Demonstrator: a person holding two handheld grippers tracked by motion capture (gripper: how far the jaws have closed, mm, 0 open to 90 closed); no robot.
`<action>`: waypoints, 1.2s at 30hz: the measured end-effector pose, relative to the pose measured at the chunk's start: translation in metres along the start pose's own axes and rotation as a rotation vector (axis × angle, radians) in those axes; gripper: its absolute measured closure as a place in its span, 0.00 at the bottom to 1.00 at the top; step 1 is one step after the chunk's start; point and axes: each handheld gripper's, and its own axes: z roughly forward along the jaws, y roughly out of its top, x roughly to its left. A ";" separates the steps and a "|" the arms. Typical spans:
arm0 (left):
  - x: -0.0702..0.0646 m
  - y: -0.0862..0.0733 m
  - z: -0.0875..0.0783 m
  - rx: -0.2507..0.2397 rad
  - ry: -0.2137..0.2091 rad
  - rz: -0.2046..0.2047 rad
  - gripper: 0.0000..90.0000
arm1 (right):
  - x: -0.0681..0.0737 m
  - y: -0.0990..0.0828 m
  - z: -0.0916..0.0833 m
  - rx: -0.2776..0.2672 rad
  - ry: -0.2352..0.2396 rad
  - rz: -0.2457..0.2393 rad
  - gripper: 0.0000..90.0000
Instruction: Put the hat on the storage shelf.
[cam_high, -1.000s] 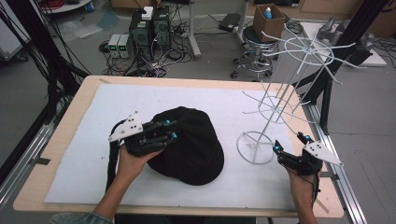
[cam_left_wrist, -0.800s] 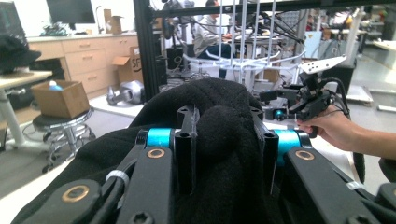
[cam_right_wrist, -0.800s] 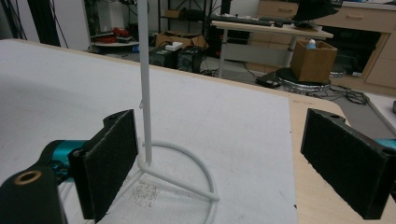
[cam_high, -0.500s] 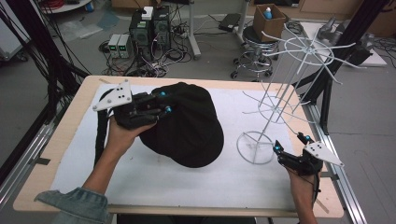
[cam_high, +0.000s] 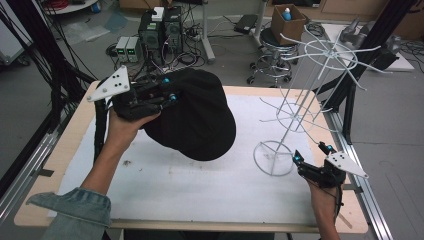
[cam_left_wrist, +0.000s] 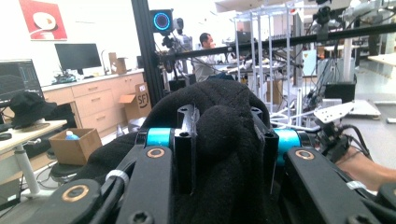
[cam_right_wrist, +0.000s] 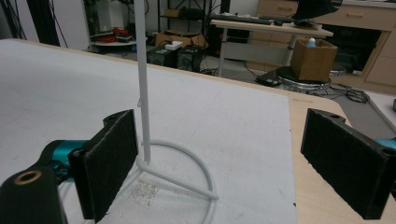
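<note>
A black cloth hat (cam_high: 200, 120) hangs in the air above the white mat, with my left gripper (cam_high: 170, 92) shut on a fold at its left rim. In the left gripper view the black fabric (cam_left_wrist: 224, 154) bulges between the two jaws. A white wire stand (cam_high: 295, 95) with hooked arms rises at the right of the table on a ring base (cam_high: 273, 157). My right gripper (cam_high: 310, 152) rests on the table just right of that base, open. In the right gripper view the stand's pole (cam_right_wrist: 142, 70) is beside the left pad and nothing lies between the pads (cam_right_wrist: 107, 163).
A white mat (cam_high: 200, 190) covers most of the wooden table (cam_high: 50, 165). Black frame posts (cam_high: 365, 55) stand at the right and left. Beyond the far edge are electronics boxes, cables, a stool and a cardboard box (cam_high: 290, 17) on the floor.
My left gripper has lifted the hat off the mat and carried it up and toward the far left. The right gripper has stayed by the stand's base.
</note>
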 end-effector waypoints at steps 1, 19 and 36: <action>0.002 0.002 0.000 -0.002 0.001 -0.004 0.77 | 0.000 0.000 0.000 0.000 0.000 0.000 0.11; 0.023 0.052 0.008 -0.093 -0.139 -0.010 0.77 | 0.001 0.000 0.001 0.007 0.004 -0.003 0.11; 0.040 0.107 0.024 -0.185 -0.245 -0.035 0.77 | -0.002 -0.001 -0.002 0.007 -0.003 0.005 0.11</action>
